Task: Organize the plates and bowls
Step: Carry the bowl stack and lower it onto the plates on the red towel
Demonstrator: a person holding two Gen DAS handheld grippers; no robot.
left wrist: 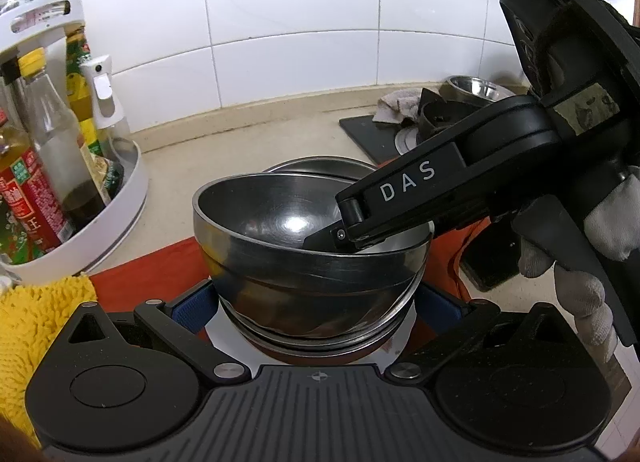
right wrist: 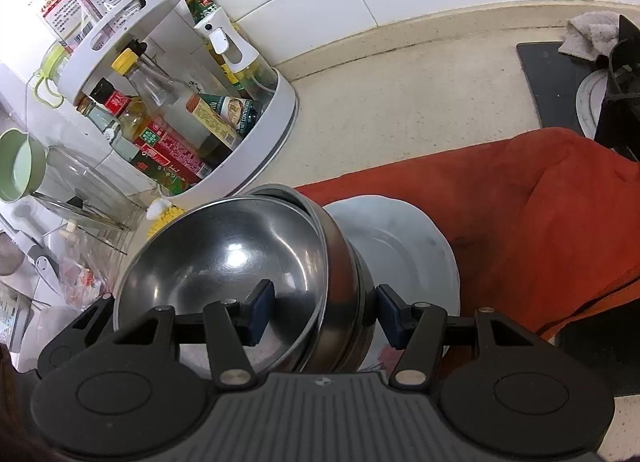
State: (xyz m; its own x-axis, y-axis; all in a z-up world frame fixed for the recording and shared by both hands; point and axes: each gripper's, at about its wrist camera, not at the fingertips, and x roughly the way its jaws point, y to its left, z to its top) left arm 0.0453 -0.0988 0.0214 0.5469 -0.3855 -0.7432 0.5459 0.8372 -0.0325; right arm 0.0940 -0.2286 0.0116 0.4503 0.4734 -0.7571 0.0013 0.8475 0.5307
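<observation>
A stack of nested steel bowls (left wrist: 312, 262) sits on a steel plate (right wrist: 404, 250) over an orange cloth (right wrist: 540, 214). The top bowl (right wrist: 224, 262) is tilted. My left gripper (left wrist: 316, 302) is open, its blue pads on either side of the stack's lower part. My right gripper (right wrist: 320, 312) is open and straddles the top bowl's rim, one pad (right wrist: 260, 312) inside the bowl and one (right wrist: 390, 314) outside the stack. In the left wrist view the right gripper's finger (left wrist: 348, 226) reaches into the top bowl from the right.
A white rotating rack (right wrist: 256, 150) of sauce bottles stands at the left by the tiled wall. A yellow mop cloth (left wrist: 36, 326) lies at the near left. A black stove (left wrist: 384, 134) with a rag and another steel bowl (left wrist: 476, 88) is at the back right.
</observation>
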